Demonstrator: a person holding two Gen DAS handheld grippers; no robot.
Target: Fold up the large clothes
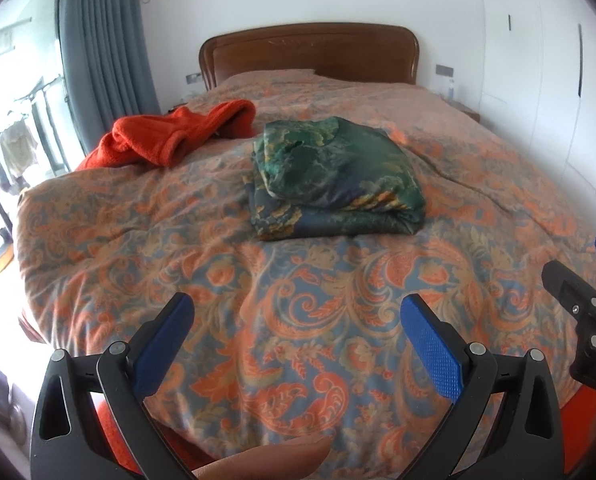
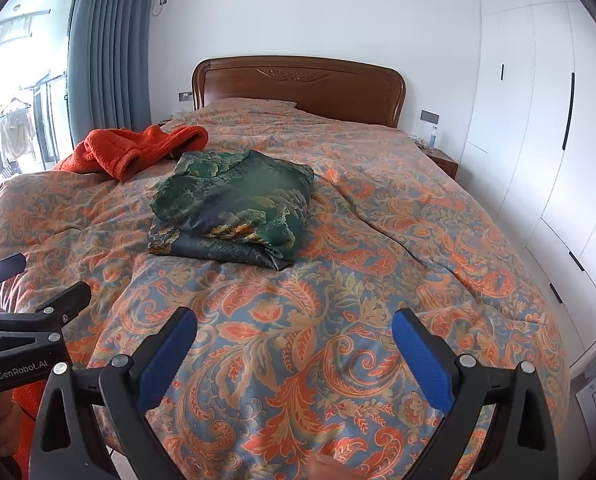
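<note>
Glossy green folded garment [image 1: 336, 178], fuzzy orange robe [image 1: 170, 136], paisley quilt [image 1: 298, 320]

Orange fleece garment [image 1: 170, 136]: far side drops behind the bed edge, shape unreadable. Folded green cloth [image 2: 234, 208]: inner layers hidden, garment type unclear. Right gripper [image 1: 578, 284] cut off by frame edge in left view. Nightstand bottle [image 2: 433, 136] too small to identify.

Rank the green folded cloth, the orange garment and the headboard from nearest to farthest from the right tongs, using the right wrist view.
1. Green folded cloth, mid-bed, left of centre.
2. Orange garment, crumpled behind it at the bed's left edge.
3. Headboard, at the far wall.

The right tongs are open.
</note>
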